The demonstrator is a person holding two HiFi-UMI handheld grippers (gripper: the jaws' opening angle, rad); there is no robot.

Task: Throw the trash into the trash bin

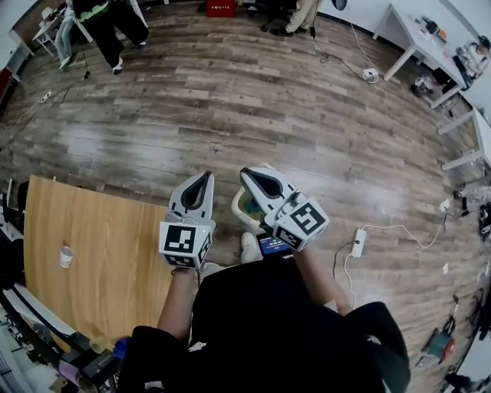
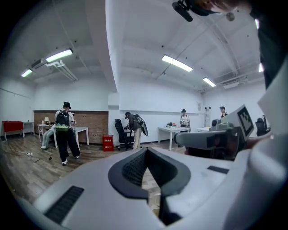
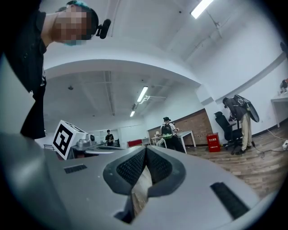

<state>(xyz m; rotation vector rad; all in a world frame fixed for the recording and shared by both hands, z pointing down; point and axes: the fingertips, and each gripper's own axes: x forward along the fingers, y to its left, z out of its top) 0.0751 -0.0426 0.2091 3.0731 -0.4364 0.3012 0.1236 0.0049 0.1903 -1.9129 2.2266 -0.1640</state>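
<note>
The floor [image 1: 230, 107] was brown plank, streaked with grey and paler worn patches. The worktop [image 1: 92, 246] was plain honey-tan wood, and the cup [image 1: 67, 256] was white. The left gripper [image 1: 204, 178] and the right gripper [image 1: 252, 175] both had pale grey shells with black, finely dotted pads on the jaws. Their cubes [image 1: 184, 242] bore black-and-white square markers. The bin [image 1: 239, 215] showed a cream rim and a greenish inside. The person's top [image 1: 261, 322] was black. The box [image 1: 221, 8] was red, the far tables [image 1: 414, 38] were white, and the brick wall [image 2: 90, 121] was brown under a white ceiling [image 2: 148, 40].
</note>
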